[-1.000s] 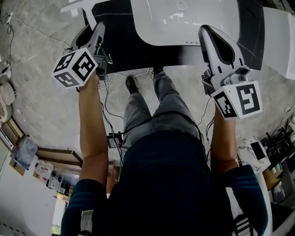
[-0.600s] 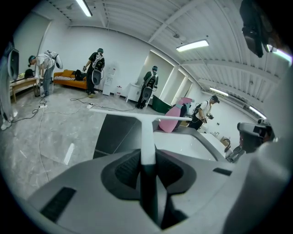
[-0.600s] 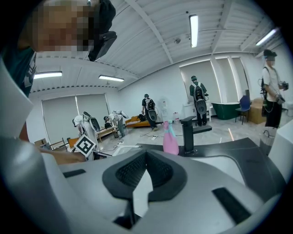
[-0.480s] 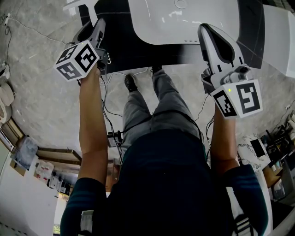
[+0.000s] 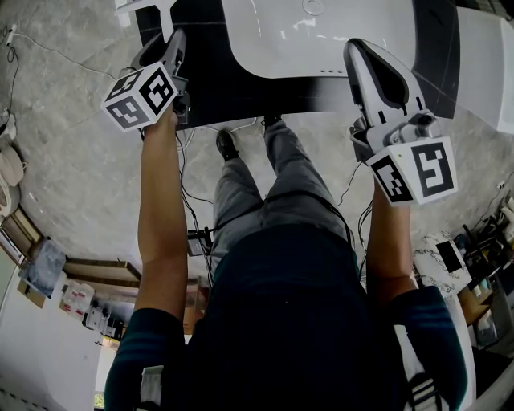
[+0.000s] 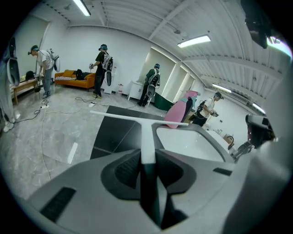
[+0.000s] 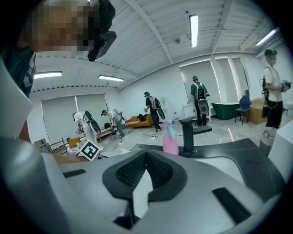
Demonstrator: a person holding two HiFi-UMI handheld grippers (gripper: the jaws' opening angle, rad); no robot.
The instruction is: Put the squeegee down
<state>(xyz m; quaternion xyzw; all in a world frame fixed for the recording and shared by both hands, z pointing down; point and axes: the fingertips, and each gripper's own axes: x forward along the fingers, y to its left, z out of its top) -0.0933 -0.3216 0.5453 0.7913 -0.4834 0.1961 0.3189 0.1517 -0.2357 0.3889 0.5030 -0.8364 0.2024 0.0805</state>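
The squeegee (image 6: 145, 132) is white and T-shaped, its blade lying crosswise ahead over the black counter (image 6: 114, 135). My left gripper (image 6: 148, 155) is shut on its handle, which runs straight out between the pads. In the head view the left gripper (image 5: 172, 46) is at the upper left above the counter's left end, and the squeegee's blade (image 5: 144, 6) shows at the top edge. My right gripper (image 5: 358, 48) hovers over the counter's front edge beside the sink. In the right gripper view its jaws (image 7: 146, 153) meet at the tips with nothing between them.
A white sink basin (image 5: 321, 40) is set in the black counter (image 5: 217, 80). A pink spray bottle (image 7: 170, 137) and a black tap (image 7: 187, 132) stand behind it. Cables (image 5: 189, 193) trail on the grey floor by my feet. Other people stand far back in the room.
My left gripper has sunk a little toward the counter's left end, carrying the squeegee with it. The right gripper has stayed where it was.
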